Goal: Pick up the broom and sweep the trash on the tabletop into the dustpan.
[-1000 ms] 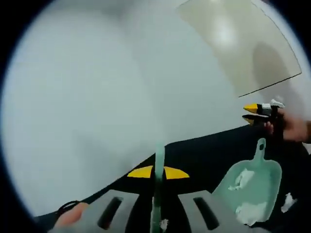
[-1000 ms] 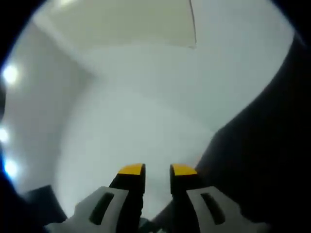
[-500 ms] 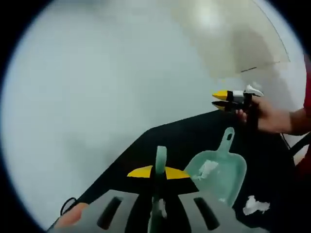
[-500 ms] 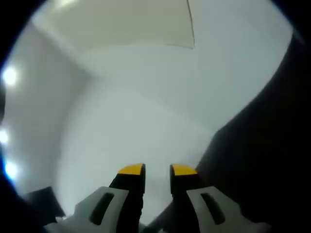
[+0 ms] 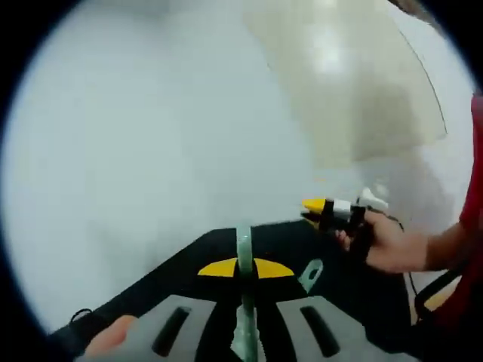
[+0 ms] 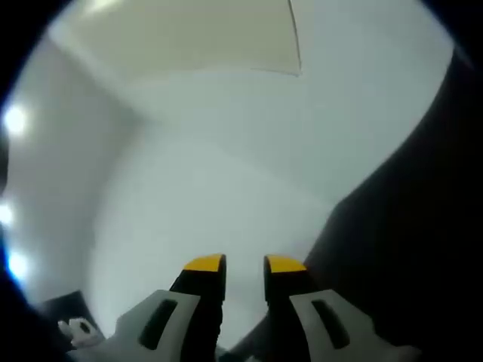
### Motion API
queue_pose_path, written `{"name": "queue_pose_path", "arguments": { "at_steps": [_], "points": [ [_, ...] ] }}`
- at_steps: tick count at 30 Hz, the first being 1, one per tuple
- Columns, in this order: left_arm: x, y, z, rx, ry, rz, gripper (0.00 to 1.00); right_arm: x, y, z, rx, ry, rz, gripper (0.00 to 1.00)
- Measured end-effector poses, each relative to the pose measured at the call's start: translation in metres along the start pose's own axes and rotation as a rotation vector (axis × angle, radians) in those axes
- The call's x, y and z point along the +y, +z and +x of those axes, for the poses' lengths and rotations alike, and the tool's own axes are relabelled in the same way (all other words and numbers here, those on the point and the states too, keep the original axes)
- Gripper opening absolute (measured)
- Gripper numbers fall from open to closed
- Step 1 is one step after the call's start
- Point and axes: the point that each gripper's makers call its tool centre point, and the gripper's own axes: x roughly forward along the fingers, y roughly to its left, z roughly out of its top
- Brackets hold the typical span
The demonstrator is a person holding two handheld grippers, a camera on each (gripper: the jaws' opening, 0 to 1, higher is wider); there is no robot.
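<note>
My left gripper (image 5: 245, 268) is shut on the thin pale green broom handle (image 5: 244, 245), which rises upright between its yellow tips. Just right of them pokes the end of the pale green dustpan handle (image 5: 310, 273), the pan itself hidden below. The black tabletop (image 5: 204, 245) lies under both. My right gripper (image 5: 308, 212) comes in from the right above the table's far edge, held by a person's hand (image 5: 381, 245). In the right gripper view its yellow-tipped jaws (image 6: 243, 264) stand a little apart with nothing between them, beside the black tabletop (image 6: 407, 226).
Pale grey floor (image 5: 151, 136) and a beige panel (image 5: 355, 83) lie beyond the table. A red sleeve (image 5: 474, 196) shows at the far right. A small white object (image 6: 75, 329) sits low at the left of the right gripper view.
The left gripper view has tilted up: the dustpan with its white scraps has sunk out of sight except its handle tip. The right gripper sits closer in that view. The right gripper view has barely shifted.
</note>
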Motion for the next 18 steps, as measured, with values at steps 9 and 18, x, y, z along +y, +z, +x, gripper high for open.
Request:
{"name": "queue_pose_path", "arguments": {
  "at_steps": [9,18],
  "points": [
    [0.084,-0.002,-0.018,-0.068,0.263,-0.023,0.04,0.000,-0.002,0.000,0.002,0.000,0.001,0.22],
    [0.137,-0.044,-0.037,0.055,0.415,0.069,0.04,0.000,-0.003,0.001,0.004,-0.002,0.002,0.22]
  ]
}}
